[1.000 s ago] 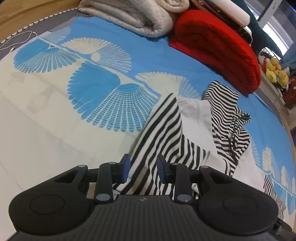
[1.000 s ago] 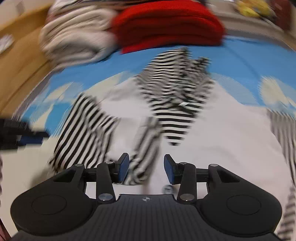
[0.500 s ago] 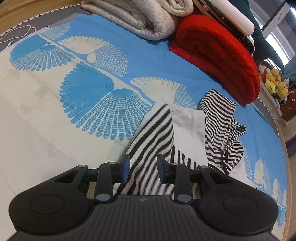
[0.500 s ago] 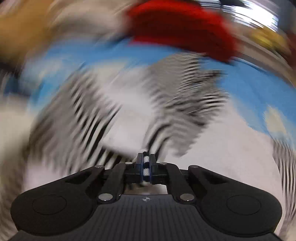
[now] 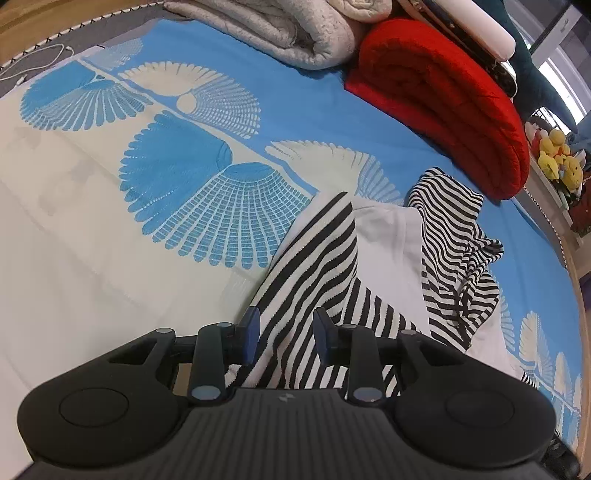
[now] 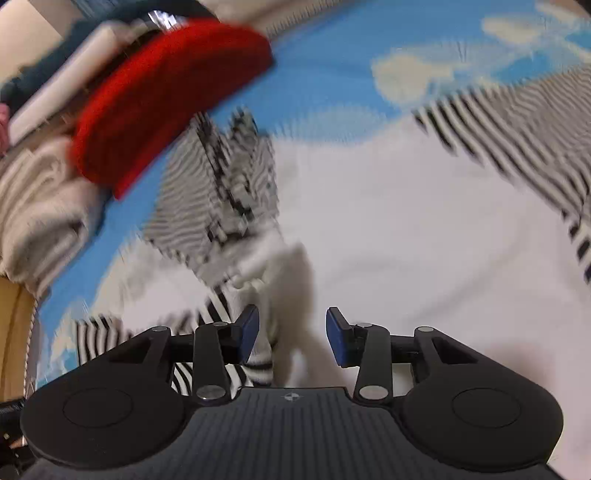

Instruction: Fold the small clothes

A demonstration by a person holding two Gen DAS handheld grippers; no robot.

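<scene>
A small white top with black-and-white striped sleeves and hood (image 5: 391, 254) lies on the blue and cream patterned bedspread (image 5: 110, 229). My left gripper (image 5: 285, 338) is open, its jaws either side of a striped sleeve (image 5: 314, 273) without gripping it. In the blurred right wrist view my right gripper (image 6: 291, 332) is open over the garment's white body (image 6: 406, 236), with a striped cuff and a raised white fold (image 6: 291, 295) between its jaws. The striped hood (image 6: 218, 192) lies beyond.
A rolled red blanket (image 5: 454, 107) and a folded grey blanket (image 5: 280, 33) lie at the far edge of the bed. Yellow plush toys (image 5: 557, 155) sit beyond the right edge. A white cable (image 5: 33, 62) lies at the far left.
My right gripper was shut on the striped fabric half a second ago and is now open, having swung sideways. My left gripper has stayed open over the sleeve and shifted little.
</scene>
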